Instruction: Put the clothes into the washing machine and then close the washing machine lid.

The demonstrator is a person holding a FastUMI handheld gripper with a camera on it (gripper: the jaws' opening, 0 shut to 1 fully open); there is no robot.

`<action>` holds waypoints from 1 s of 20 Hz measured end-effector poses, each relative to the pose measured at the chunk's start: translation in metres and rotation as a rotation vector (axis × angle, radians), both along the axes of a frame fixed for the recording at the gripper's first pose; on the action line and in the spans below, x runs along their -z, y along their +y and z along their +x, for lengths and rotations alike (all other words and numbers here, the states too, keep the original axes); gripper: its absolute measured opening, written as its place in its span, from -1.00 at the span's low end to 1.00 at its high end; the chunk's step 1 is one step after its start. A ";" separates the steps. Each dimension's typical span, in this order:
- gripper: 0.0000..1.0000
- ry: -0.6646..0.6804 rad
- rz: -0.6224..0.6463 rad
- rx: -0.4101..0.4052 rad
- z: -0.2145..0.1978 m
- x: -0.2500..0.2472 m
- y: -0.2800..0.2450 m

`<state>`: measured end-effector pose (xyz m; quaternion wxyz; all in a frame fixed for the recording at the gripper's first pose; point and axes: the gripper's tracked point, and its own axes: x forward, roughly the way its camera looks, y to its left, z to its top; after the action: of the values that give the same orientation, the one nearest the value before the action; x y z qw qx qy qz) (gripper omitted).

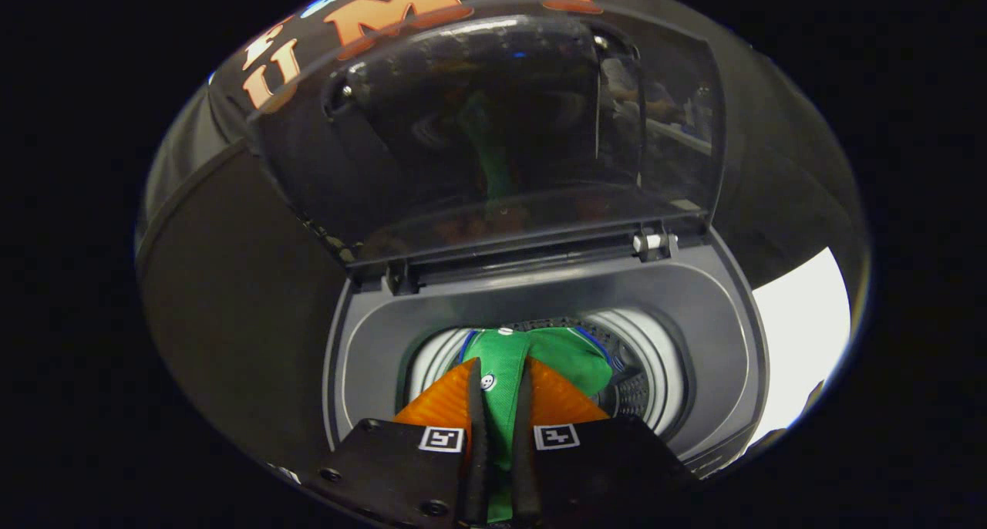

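The green shirt (505, 375) with white buttons hangs from the gripper (500, 390), both fingers pinched tight on a fold of the cloth. It dangles over the mouth of the washing machine (694, 313), its lower part already down inside the drum (655, 367). The lid (493, 128) stands raised beyond the opening, its dark glass reflecting a streak of green.

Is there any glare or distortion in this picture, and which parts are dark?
Gripper view: fisheye bends the washing machine rim; the open lid carries reflections; the booth is dim, the drum brighter; the green garment, pinched between the fingers, is sharp.
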<state>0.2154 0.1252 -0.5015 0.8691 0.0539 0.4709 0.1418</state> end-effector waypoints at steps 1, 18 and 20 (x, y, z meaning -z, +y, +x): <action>-0.61 0.014 -0.003 -0.002 0.000 0.005 0.004; 0.79 0.160 -0.073 0.000 -0.008 0.074 0.014; 0.98 0.147 -0.071 0.006 -0.010 0.070 0.011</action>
<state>0.2050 0.1362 -0.5713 0.8340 0.0349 0.5379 0.1180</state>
